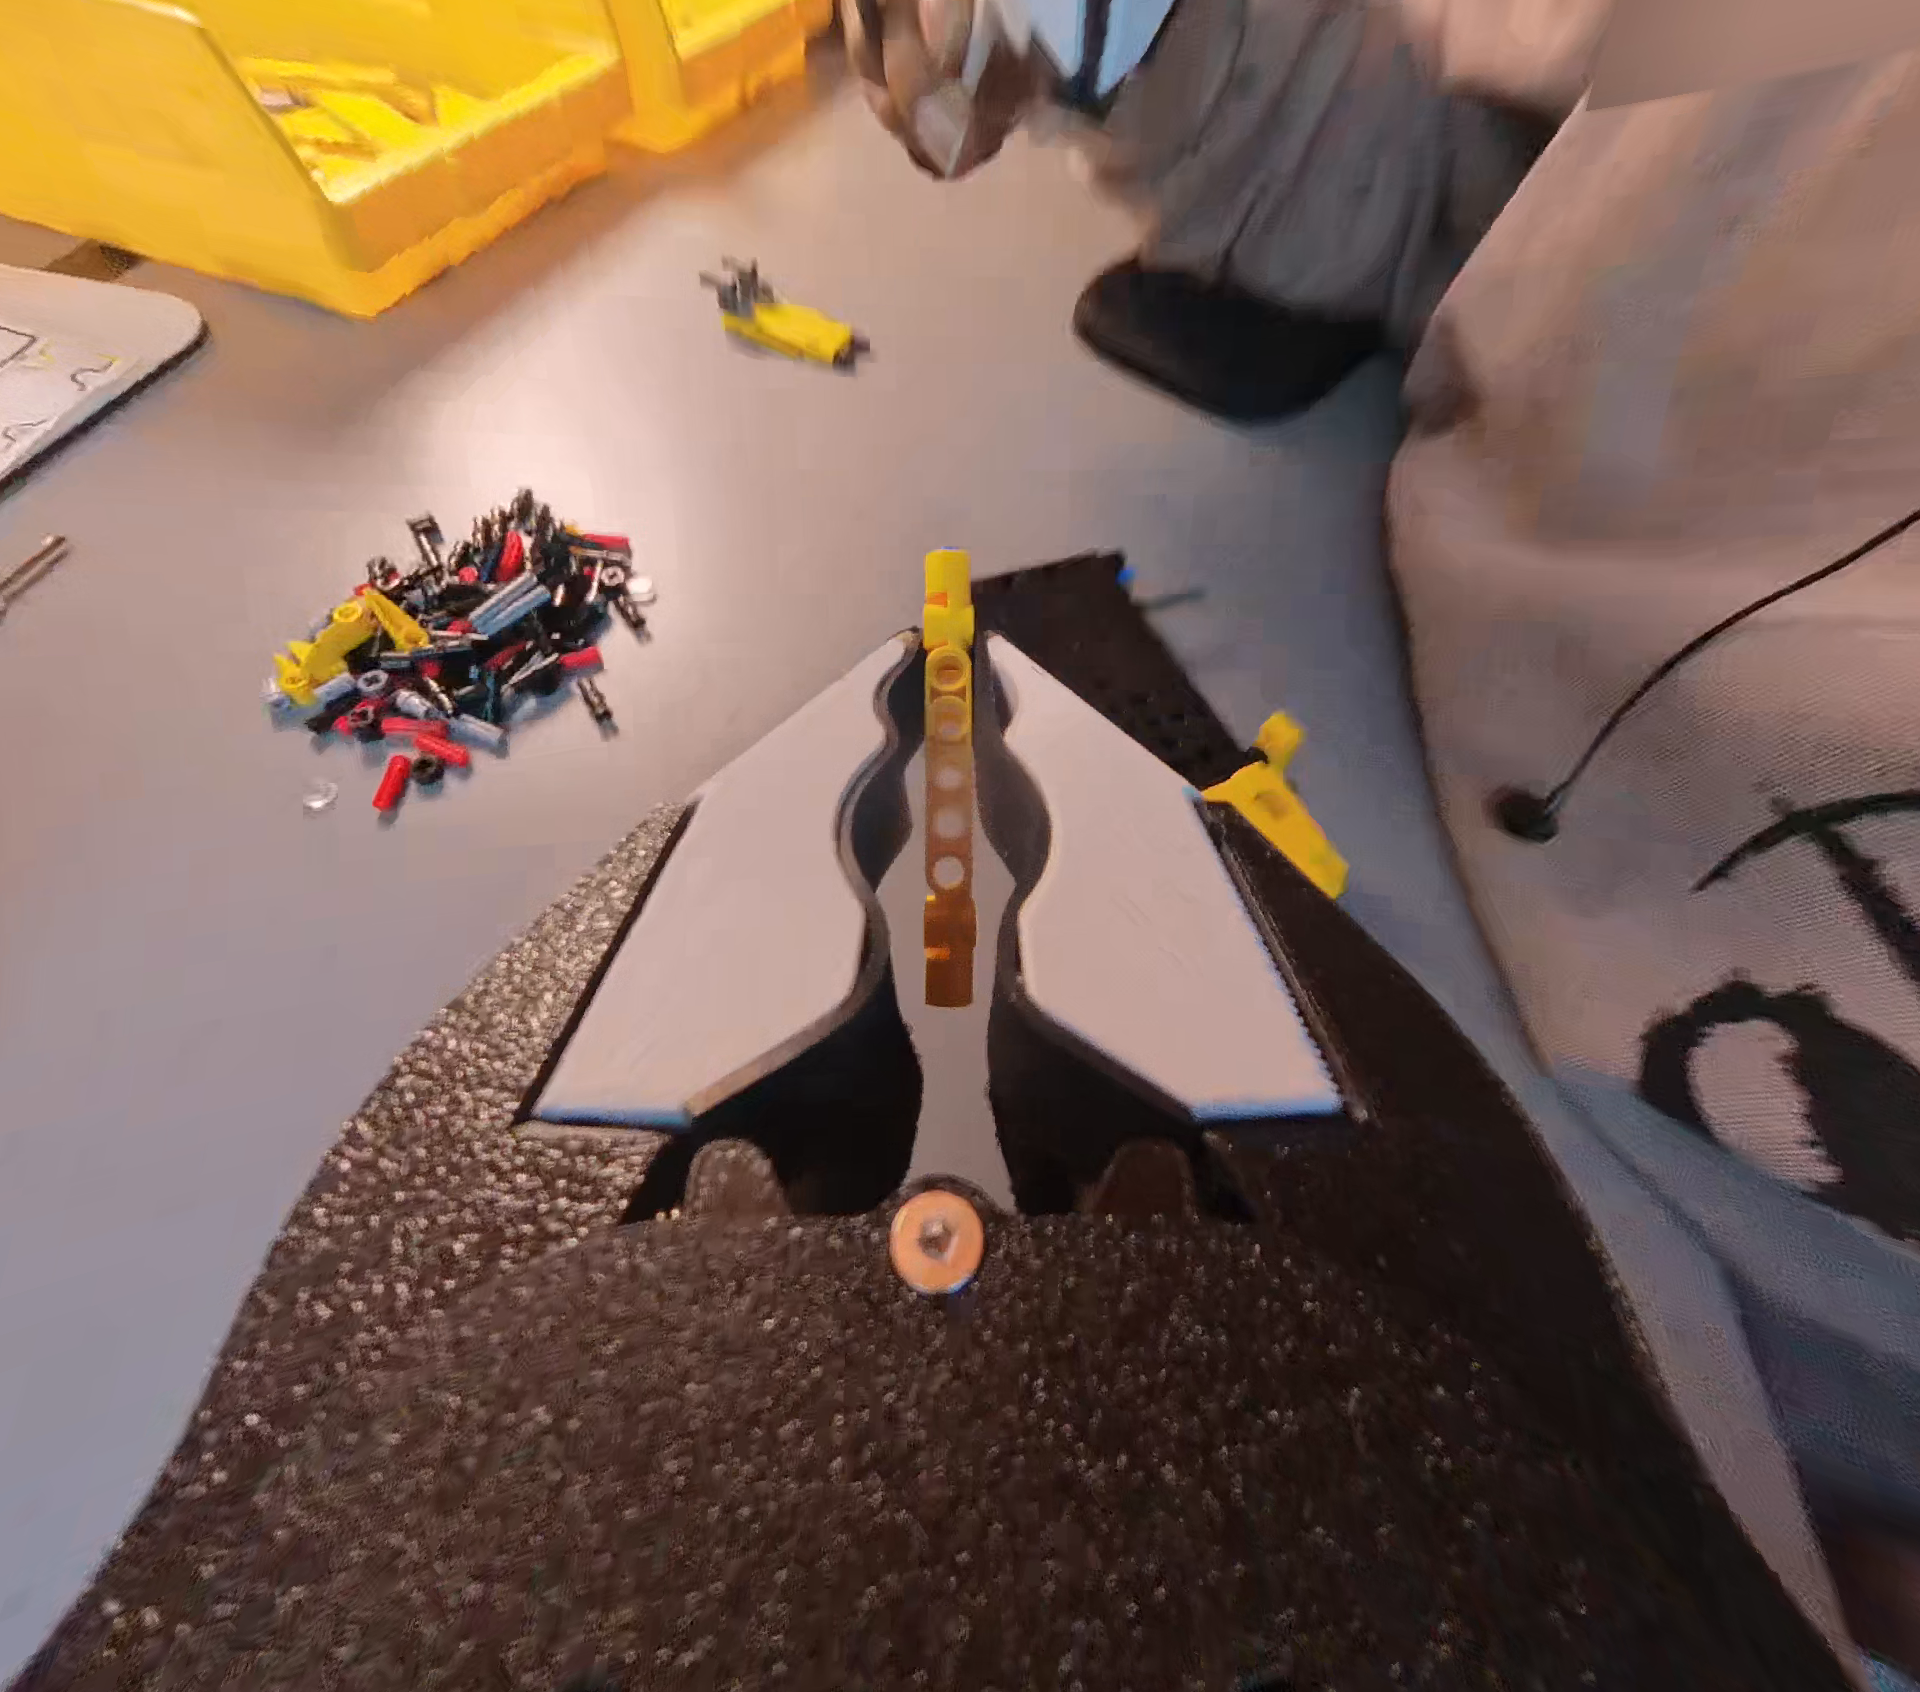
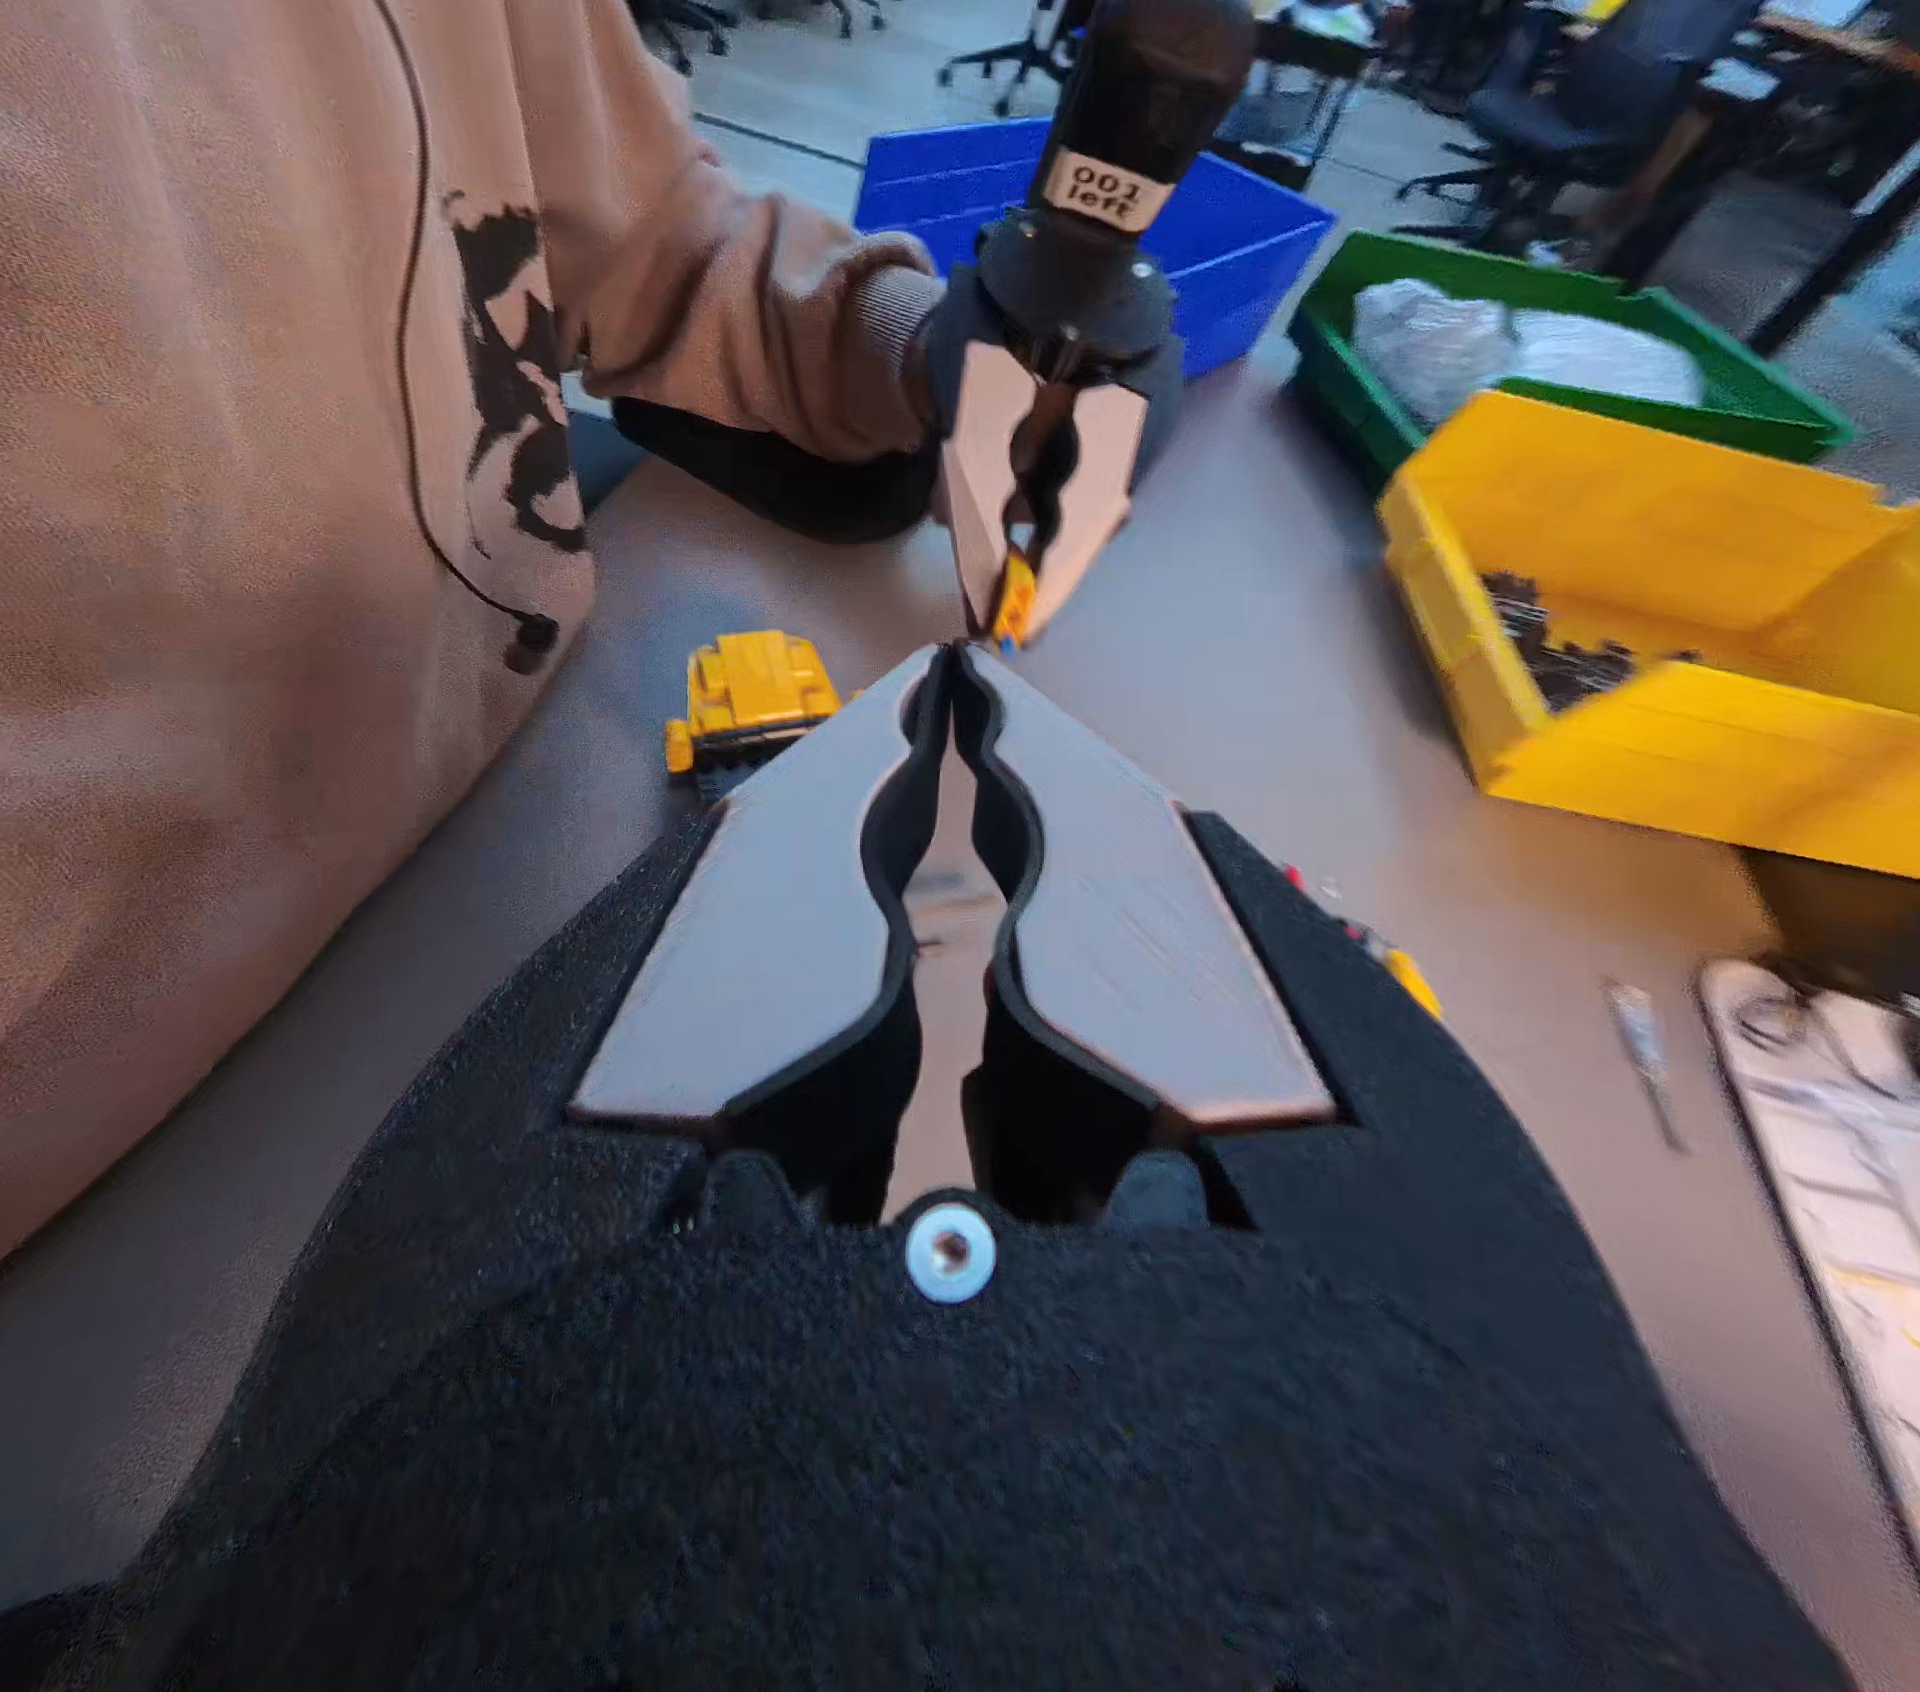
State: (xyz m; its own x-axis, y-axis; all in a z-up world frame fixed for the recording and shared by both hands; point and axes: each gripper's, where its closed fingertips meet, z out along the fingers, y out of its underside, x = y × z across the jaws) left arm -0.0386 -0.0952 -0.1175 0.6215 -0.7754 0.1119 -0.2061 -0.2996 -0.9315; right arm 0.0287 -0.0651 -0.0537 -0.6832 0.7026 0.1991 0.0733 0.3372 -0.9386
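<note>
My left gripper (image 1: 948, 645) is shut on a yellow beam with a row of holes (image 1: 948, 811), which lies lengthwise between its fingers and pokes out past the tips. It hangs just above a black and yellow brick model (image 1: 1273, 795) on the grey table. My right gripper (image 2: 954, 653) is shut, and I see nothing between its tips. They point at the left gripper (image 2: 1013, 593) and its yellow piece, almost touching. The yellow model (image 2: 753, 697) sits just to the left. In the left wrist view the right gripper (image 1: 940, 136) is blurred, up high.
A pile of small black, red, grey and yellow parts (image 1: 457, 645) and a small yellow sub-assembly (image 1: 790, 317) lie on the table. Yellow bins (image 1: 343, 32) stand behind; green (image 2: 1558, 333) and blue (image 2: 1039, 188) bins farther off. A printed sheet (image 2: 1818, 1123), a thin tool (image 2: 1642, 1050) and the person's beige sweatshirt (image 2: 208, 499) are close. Across from one pair of fingers to the other is roughly 10 cm.
</note>
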